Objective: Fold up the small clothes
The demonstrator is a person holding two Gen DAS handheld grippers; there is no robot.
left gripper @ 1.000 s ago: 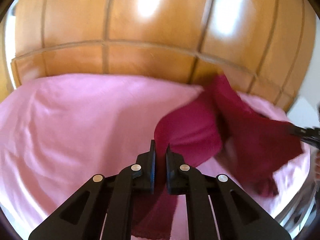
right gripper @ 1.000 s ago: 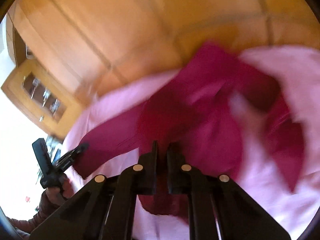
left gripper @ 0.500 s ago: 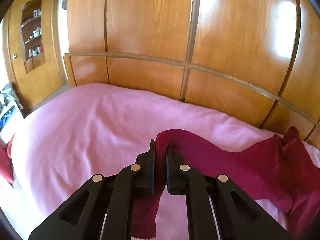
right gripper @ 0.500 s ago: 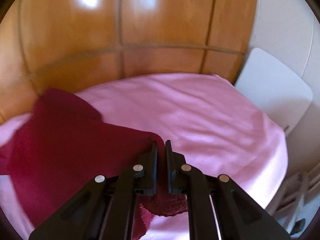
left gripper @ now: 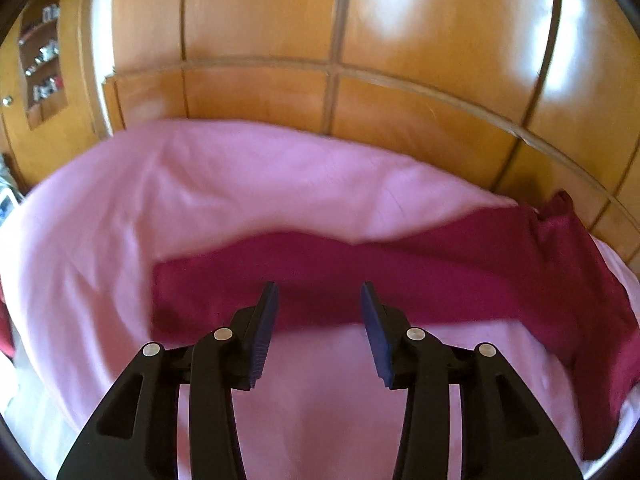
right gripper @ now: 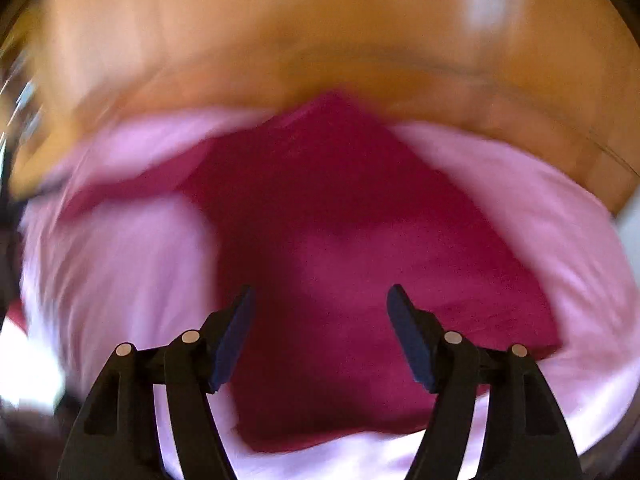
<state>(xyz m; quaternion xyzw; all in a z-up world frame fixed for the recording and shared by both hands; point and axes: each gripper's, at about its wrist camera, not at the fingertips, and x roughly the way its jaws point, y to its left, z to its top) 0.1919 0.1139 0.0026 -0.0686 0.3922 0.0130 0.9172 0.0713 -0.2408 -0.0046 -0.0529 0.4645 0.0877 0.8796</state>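
Observation:
A dark red garment [left gripper: 400,276] lies spread on the pink bed sheet [left gripper: 248,184]. In the left wrist view it runs as a long band from centre left to the far right. My left gripper [left gripper: 319,298] is open and empty, just above the band's near edge. In the blurred right wrist view the garment [right gripper: 360,248] fills the middle, with one part reaching left. My right gripper [right gripper: 320,300] is open and empty above the cloth.
A glossy wooden wardrobe wall [left gripper: 360,40] rises right behind the bed. A wooden niche with small items [left gripper: 42,56] is at far left. Another bit of red cloth [left gripper: 5,332] shows at the left edge.
Both grippers were shut on the red garment and have opened and let it go. The garment now lies flat on the sheet. The right view has swung left and is blurred.

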